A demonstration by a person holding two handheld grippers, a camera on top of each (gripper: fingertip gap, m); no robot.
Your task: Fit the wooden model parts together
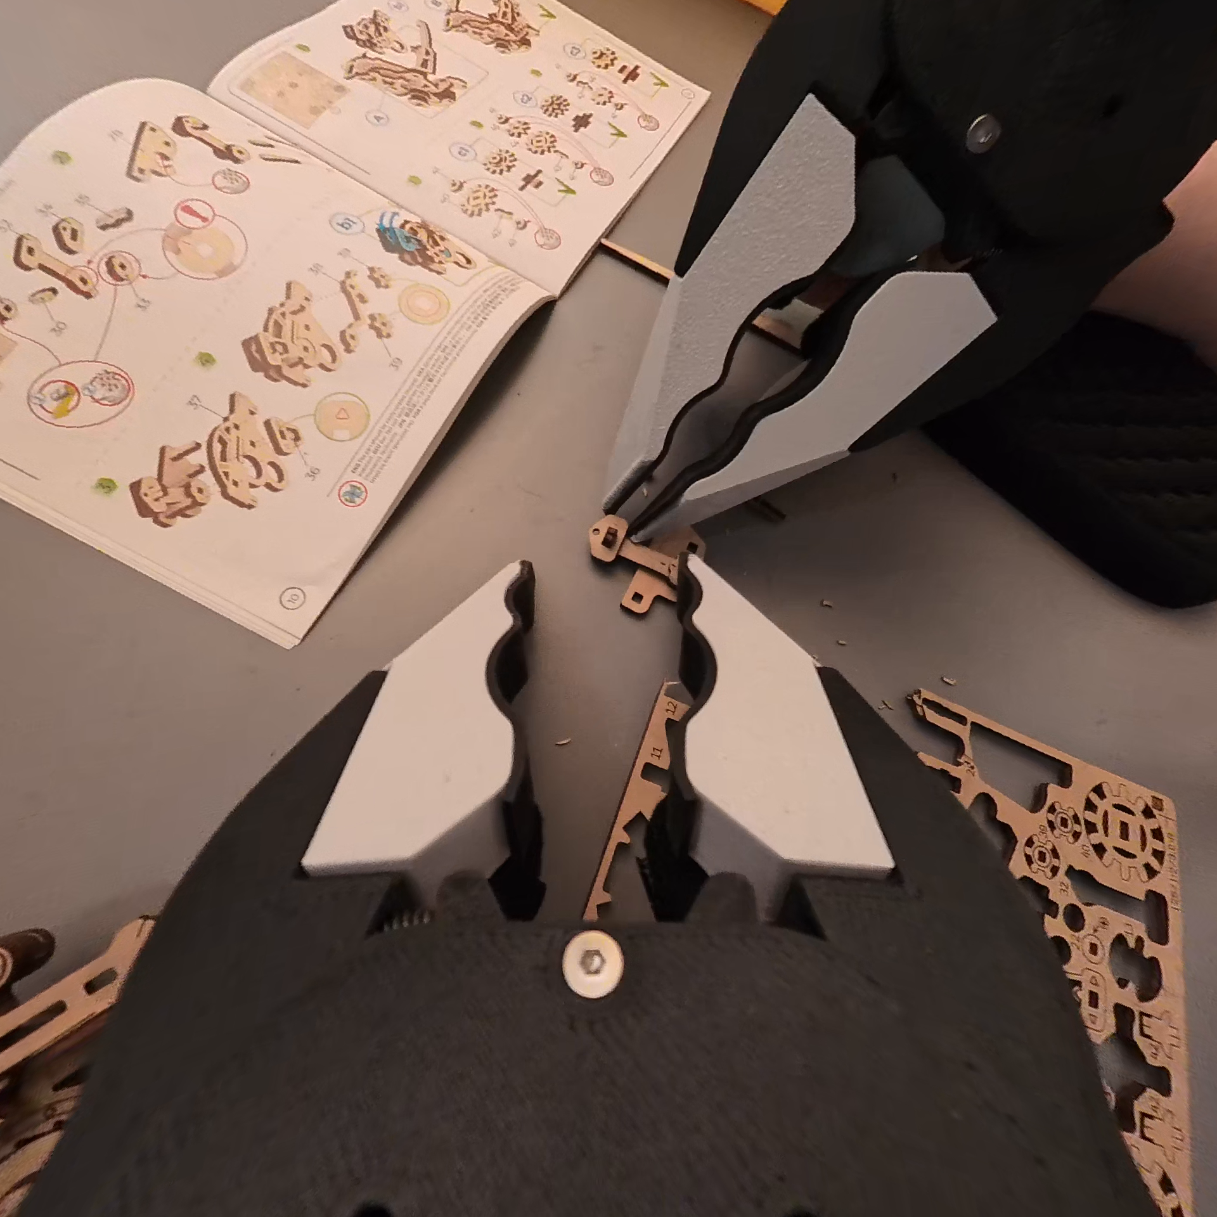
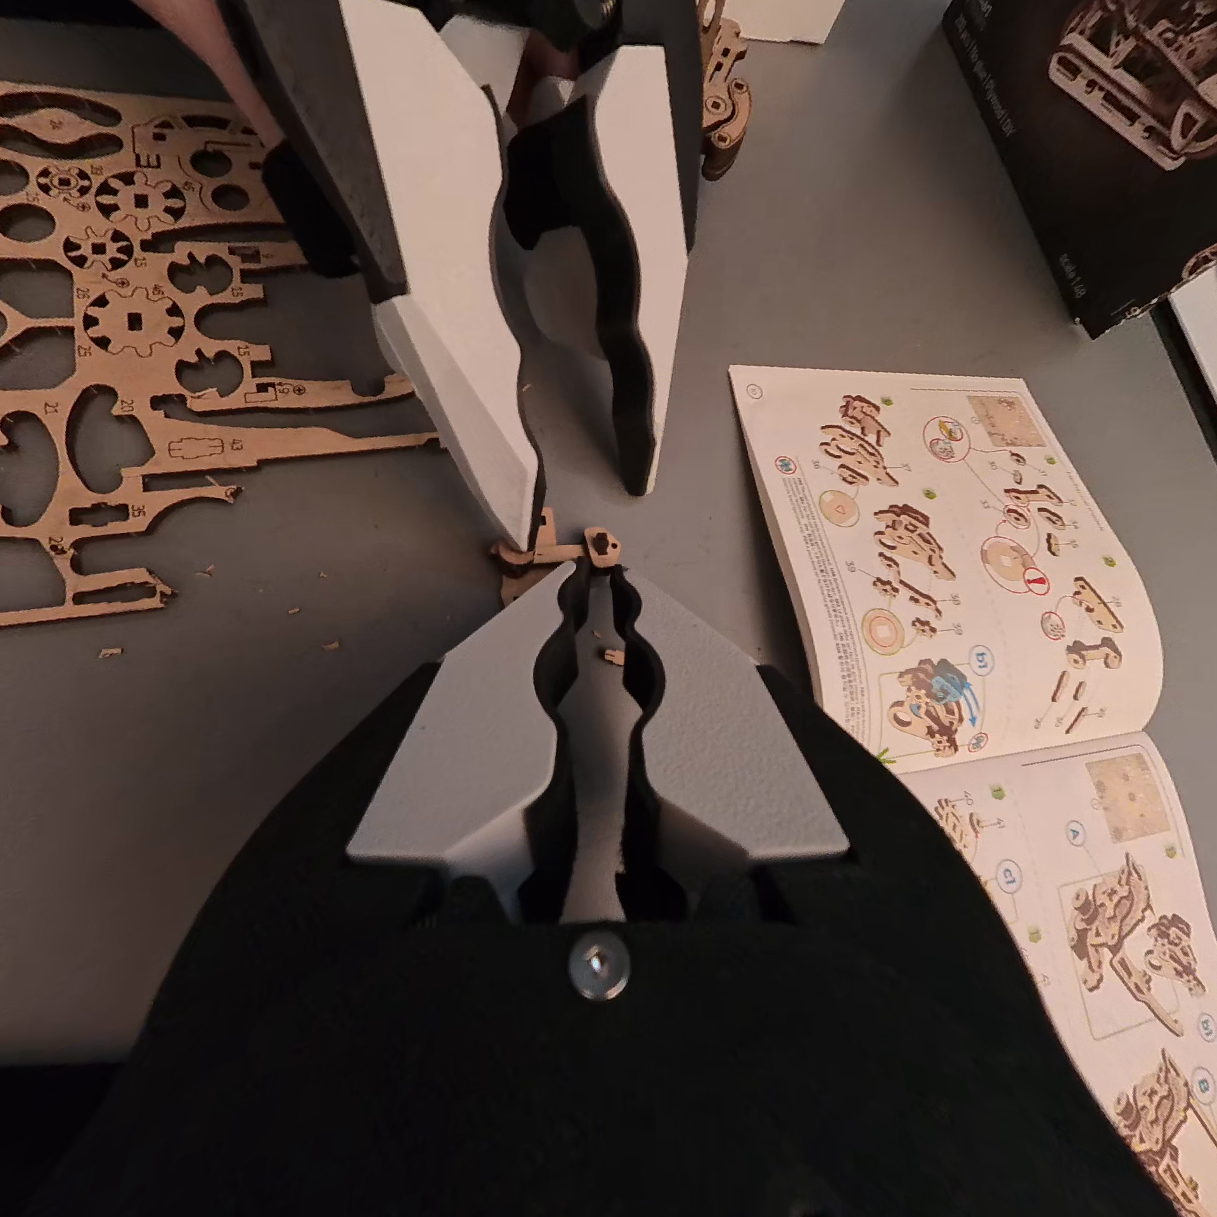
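A small flat wooden part (image 1: 649, 560) with a rounded head and a dark peg lies on the grey table. My right gripper (image 2: 598, 571) is shut on the head end of this part (image 2: 602, 546); in the left wrist view it reaches in from the upper right (image 1: 629, 523). My left gripper (image 1: 606, 571) is open and straddles the part's other end. One of its fingertips (image 2: 527, 527) touches the part's tail, and the other stands apart to the side. A tiny loose wooden peg (image 2: 614, 654) lies on the table between my right fingers.
An open instruction booklet (image 1: 263, 296) lies beside the work spot, also in the right wrist view (image 2: 955, 560). A punched plywood sheet (image 2: 132, 329) lies on the other side (image 1: 1086, 889). A dark box (image 2: 1086, 132) and a partly built model (image 2: 724, 99) stand at the back. Left and right tips are no more than a few centimetres apart.
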